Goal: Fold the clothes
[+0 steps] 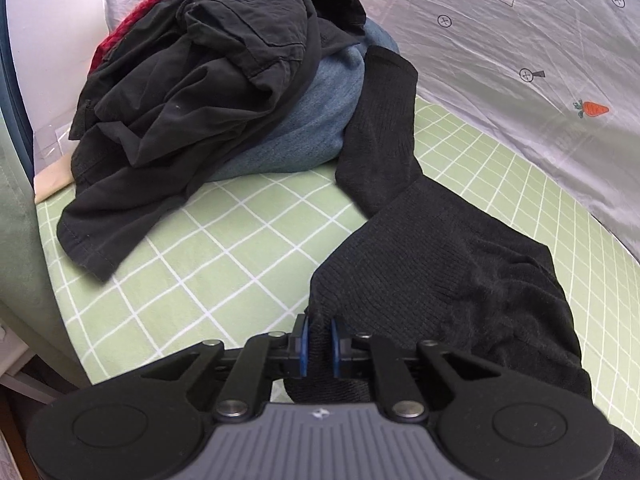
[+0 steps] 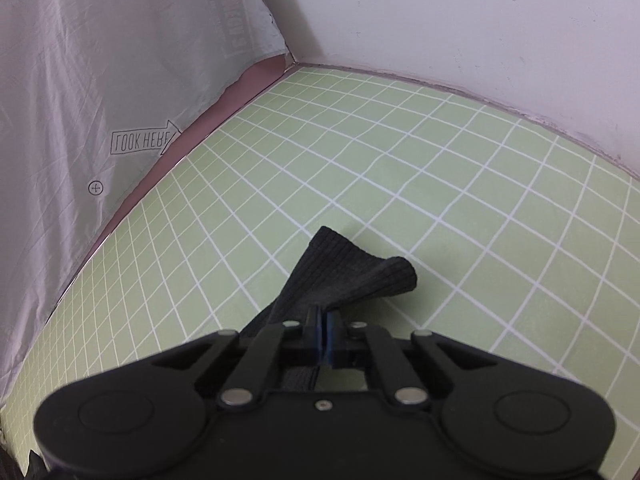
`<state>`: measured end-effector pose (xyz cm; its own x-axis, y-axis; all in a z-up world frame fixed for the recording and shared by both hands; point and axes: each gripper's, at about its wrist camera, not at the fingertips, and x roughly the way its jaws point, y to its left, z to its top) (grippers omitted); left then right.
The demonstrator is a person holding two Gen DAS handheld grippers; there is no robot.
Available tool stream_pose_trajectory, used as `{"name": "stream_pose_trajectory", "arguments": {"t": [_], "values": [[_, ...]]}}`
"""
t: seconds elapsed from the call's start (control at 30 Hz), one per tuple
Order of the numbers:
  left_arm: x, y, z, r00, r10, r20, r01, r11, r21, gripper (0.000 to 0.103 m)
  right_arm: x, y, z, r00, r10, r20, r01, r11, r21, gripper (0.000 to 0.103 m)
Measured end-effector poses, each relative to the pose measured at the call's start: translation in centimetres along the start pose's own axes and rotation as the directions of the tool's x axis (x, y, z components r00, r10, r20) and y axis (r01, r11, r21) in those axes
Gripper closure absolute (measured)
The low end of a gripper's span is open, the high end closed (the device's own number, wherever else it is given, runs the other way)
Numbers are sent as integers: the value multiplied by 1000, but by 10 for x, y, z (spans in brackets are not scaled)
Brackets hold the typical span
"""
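While our left gripper (image 1: pixel 319 346) and right gripper (image 2: pixel 322 338) both pinch the black sock (image 1: pixel 448 280), it hangs just over the green checked sheet (image 1: pixel 208 248); it is soft, light and floppy. We think holding its edges keeps it flat; the clothes pile (image 1: pixel 208 92) waits nearby.

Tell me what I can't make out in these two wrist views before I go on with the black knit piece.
- Left wrist: the black knit garment runs under the left gripper, so its near edge is hidden.
- Right wrist: the right gripper covers most of the ribbed piece; whether it is the same garment is unclear.
- Left wrist: a black garment buries the pile; the red item is unidentifiable.
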<state>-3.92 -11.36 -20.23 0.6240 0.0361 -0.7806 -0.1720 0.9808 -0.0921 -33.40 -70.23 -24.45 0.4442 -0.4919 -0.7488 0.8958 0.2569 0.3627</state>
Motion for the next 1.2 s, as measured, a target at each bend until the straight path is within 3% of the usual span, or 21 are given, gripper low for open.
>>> {"name": "stream_pose_trajectory", "arguments": {"t": [0.1,0.17,0.3,0.33,0.37,0.4,0.47,0.6,0.7,0.77,0.93,1.2], "values": [[-6,11,2,999,32,-4,-32,999,-8,90,-14,3,-11,1000,-13,10,14,999,-47,100],[-1,18,3,997,54,-49,-55,998,-13,90,-17,2,-19,999,-45,-11,44,996,-78,100],[9,19,6,988,73,-136,-73,997,10,79,-10,3,-34,991,-119,-55,109,981,-160,98],[9,18,8,987,76,-139,-73,997,24,74,-10,5,-36,989,-136,-56,125,976,-176,93],[6,17,10,989,75,-130,-71,997,32,61,-11,8,-37,987,-152,-52,140,971,-195,80],[3,17,13,990,73,-121,-69,997,40,46,-12,13,-37,985,-168,-41,156,964,-217,55],[-4,17,19,993,67,-102,-63,997,44,30,-18,26,-36,980,-201,1,194,943,-272,29],[-9,16,39,994,60,-90,-55,997,58,29,-32,59,-29,957,-264,118,289,884,-368,8],[0,4,53,993,49,-104,-38,994,100,26,-42,88,-24,942,-274,192,331,849,-412,5],[11,-9,62,991,37,-126,-19,990,140,26,-44,108,-22,951,-242,190,302,850,-431,5],[41,-45,82,984,-2,-178,45,970,240,26,-32,167,-37,973,-160,164,222,842,-492,4],[91,-91,116,976,-93,-196,161,915,369,22,0,260,-97,997,-46,55,69,827,-559,4]]}}
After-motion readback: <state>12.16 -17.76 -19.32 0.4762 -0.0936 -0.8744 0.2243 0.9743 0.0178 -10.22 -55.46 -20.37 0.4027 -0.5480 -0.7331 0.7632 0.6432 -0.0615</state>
